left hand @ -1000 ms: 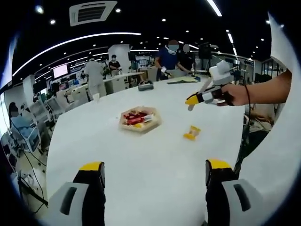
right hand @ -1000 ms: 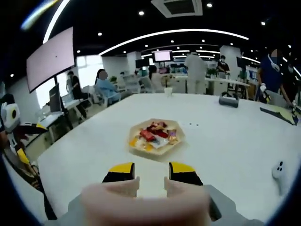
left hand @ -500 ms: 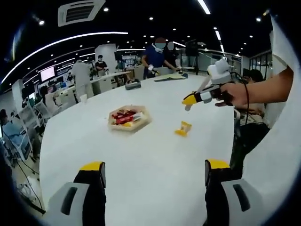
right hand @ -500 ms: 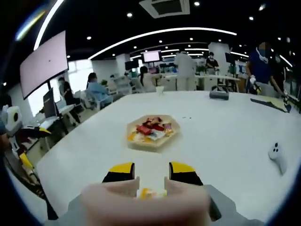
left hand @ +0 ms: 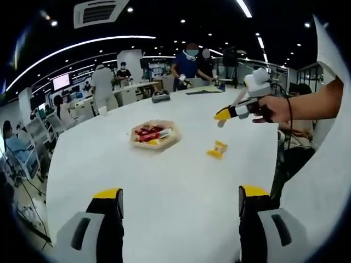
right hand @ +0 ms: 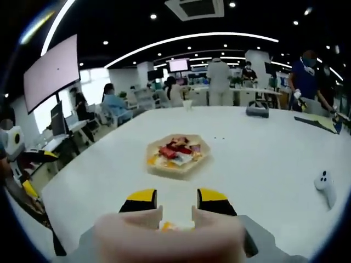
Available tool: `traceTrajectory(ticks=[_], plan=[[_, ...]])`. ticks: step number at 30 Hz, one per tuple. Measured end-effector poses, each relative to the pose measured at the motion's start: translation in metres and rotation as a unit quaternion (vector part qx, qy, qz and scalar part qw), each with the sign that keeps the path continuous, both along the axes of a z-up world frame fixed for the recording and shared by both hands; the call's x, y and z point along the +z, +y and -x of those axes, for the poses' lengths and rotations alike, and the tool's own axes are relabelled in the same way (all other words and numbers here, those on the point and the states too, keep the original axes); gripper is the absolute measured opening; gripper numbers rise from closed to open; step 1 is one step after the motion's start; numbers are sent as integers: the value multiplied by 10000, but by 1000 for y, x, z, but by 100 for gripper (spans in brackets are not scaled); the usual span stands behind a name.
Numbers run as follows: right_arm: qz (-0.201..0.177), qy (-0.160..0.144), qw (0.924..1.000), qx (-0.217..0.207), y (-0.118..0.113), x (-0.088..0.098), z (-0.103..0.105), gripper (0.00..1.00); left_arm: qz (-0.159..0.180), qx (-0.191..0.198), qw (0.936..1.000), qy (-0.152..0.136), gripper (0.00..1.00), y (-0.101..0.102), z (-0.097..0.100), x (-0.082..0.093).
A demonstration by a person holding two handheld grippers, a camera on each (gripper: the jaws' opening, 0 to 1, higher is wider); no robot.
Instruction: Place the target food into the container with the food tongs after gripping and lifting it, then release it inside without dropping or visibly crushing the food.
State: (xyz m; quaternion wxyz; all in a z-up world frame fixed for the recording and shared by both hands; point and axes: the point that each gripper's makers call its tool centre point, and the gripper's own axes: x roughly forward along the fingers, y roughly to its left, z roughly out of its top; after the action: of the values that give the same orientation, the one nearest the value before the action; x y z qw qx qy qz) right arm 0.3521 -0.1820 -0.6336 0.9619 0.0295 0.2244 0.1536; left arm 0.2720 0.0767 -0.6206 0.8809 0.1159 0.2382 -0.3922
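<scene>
On the big white round table [left hand: 181, 181] sits 1 wooden tray [left hand: 155, 135] full of wrapped snacks. 1 yellow snack [left hand: 218, 149] lies on the table near the tray, apart from it. A white controller [right hand: 323, 185] and a dark case [right hand: 257, 110] lie farther from the tray. Behind the tray is a big office with ceiling lights and several people at desks. The left gripper [left hand: 178, 200] has its 2 jaws wide apart, holding nothing. The right gripper [right hand: 176, 200] has its 2 jaws a little apart, with a bit of yellow low between them; I cannot tell if they touch it.
</scene>
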Motion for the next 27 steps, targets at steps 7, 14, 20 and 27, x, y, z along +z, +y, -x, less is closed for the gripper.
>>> traceTrajectory(ticks=[7, 14, 20, 27], plan=[[26, 32, 9999, 145, 4, -2, 1, 28, 40, 99, 9999, 16, 86, 0, -1, -1], [-11, -8, 10000, 61, -5, -2, -1, 28, 44, 67, 10000, -2, 84, -5, -5, -2], [101, 48, 9998, 160, -5, -4, 1, 28, 243, 228, 9993, 172, 80, -3, -8, -2], [308, 153, 9989, 314, -9, -11, 2, 28, 148, 244, 9995, 130, 82, 2, -10, -3]])
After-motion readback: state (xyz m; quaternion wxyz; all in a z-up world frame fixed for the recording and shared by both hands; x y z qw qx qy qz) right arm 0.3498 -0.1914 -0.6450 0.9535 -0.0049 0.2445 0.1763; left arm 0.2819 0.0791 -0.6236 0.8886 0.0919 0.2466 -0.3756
